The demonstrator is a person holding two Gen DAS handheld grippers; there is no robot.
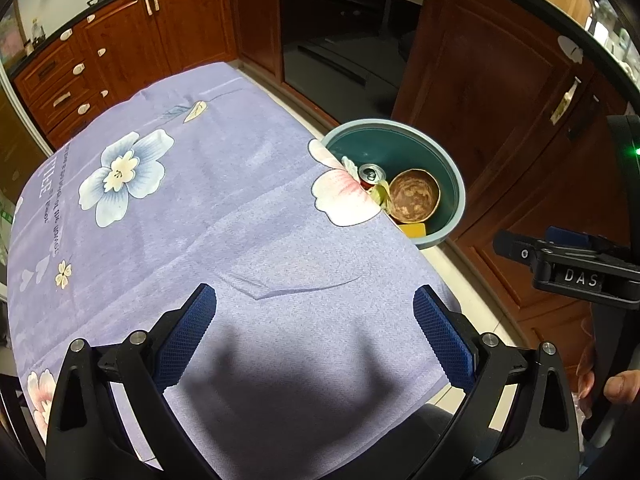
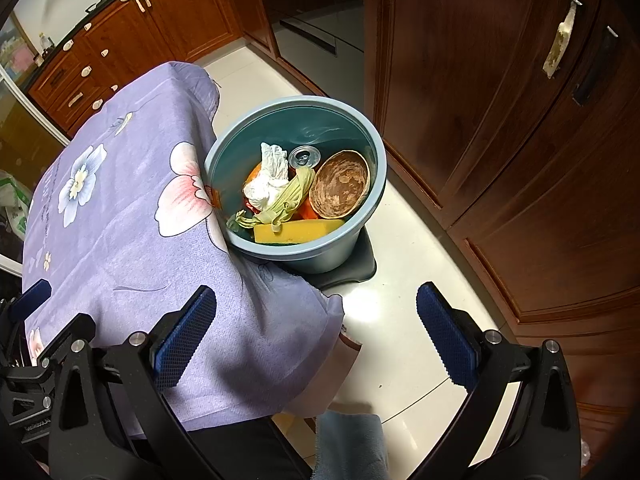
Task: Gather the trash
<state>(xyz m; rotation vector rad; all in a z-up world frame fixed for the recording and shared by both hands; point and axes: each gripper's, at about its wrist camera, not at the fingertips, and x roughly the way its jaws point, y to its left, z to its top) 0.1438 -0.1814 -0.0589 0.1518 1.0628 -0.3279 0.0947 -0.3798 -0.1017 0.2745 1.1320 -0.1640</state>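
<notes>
Trash bin, blue-grey round bucket, sits on the floor touching the table's edge, ahead of the right gripper and slightly to its left; from the left gripper it lies ahead and off to the right, partly hidden by the tablecloth. Inside the bin, counted from the right wrist view: one crumpled white tissue, one drink can top-up, one soiled brown paper bowl, one corn husk, one yellow sponge with a green underside, plus orange bits under the pile, count unclear. Left view confirms the can, bowl and a corner of the sponge. Tablecloth is purple with flower prints; no loose trash visible on it in either view, so collecting looks done or nearly done, as a judgement; nothing obvious left to pick, though the near table edge under the grippers is hidden. Both grippers have jaws spread wide and nothing between the blue pads. Left gripper hovers over the near part of the table; right gripper hangs over the table corner and the white floor. Right gripper's body also shows at the far right of the left view. Bin stands on a dark mat. Wooden cabinets beyond the bin, oven further ahead. One bin, two grippers, one table.
</notes>
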